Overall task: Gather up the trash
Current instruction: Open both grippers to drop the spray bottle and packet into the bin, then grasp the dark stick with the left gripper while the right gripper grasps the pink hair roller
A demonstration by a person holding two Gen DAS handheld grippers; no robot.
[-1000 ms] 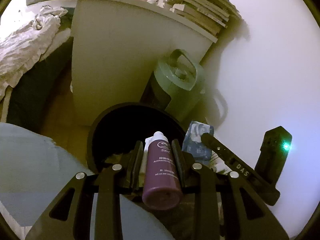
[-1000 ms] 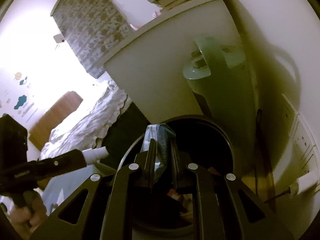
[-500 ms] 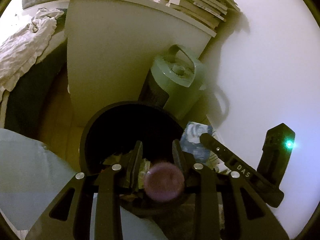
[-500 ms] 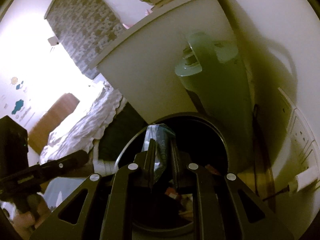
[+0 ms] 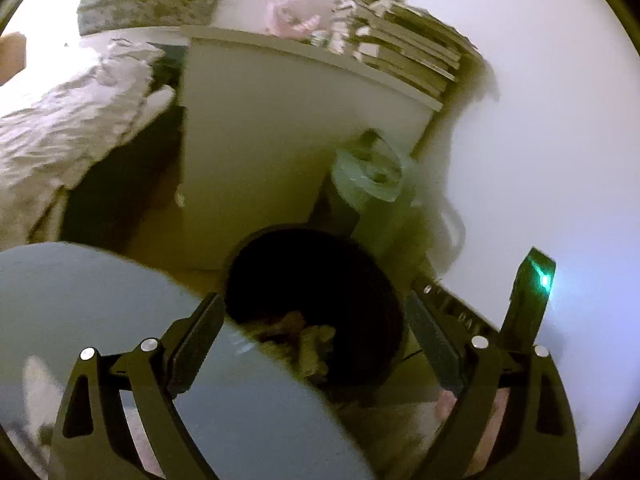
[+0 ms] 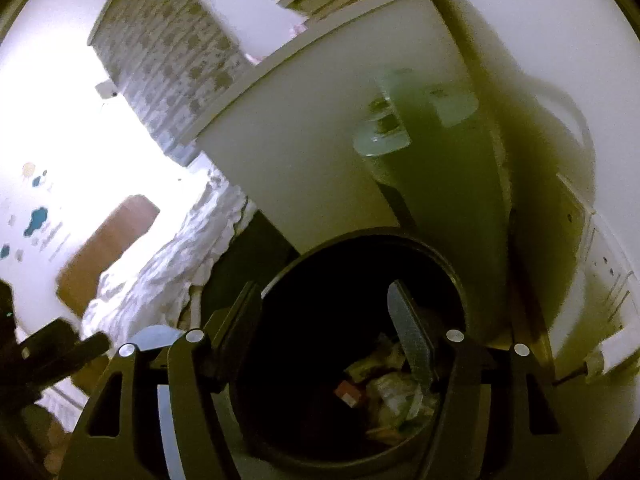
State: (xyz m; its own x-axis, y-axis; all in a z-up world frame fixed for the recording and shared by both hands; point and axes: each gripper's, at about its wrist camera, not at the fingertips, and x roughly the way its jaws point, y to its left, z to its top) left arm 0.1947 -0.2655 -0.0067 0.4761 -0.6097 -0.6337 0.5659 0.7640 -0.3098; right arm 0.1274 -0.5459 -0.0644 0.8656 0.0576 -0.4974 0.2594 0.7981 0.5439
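A round black trash bin [image 5: 376, 288] [image 6: 440, 264] stands on the floor by a white cabinet, with crumpled wrappers and other trash [image 6: 392, 388] [image 5: 308, 344] at its bottom. My left gripper [image 5: 316, 324] hangs above the bin's near rim, its jaws opening wide with nothing between them. My right gripper [image 6: 324, 320] is over the bin mouth, jaws opening too and empty. The purple bottle and the blue wrapper are not visible in either gripper. The right gripper's body with a green light [image 5: 528, 304] shows at the right of the left wrist view.
A white cabinet [image 5: 280, 140] topped with stacked books [image 5: 400, 52] stands behind the bin. A green jug with a handle [image 5: 372, 184] [image 6: 432, 168] sits between bin and wall. A bed with rumpled white bedding [image 5: 68, 128] lies left. A person's blue-clad leg [image 5: 120, 320] is near.
Both grippers opened: the purple bottle left the left jaws and the blue wrapper left the right jaws. The left gripper drew back, so the bin sits farther away.
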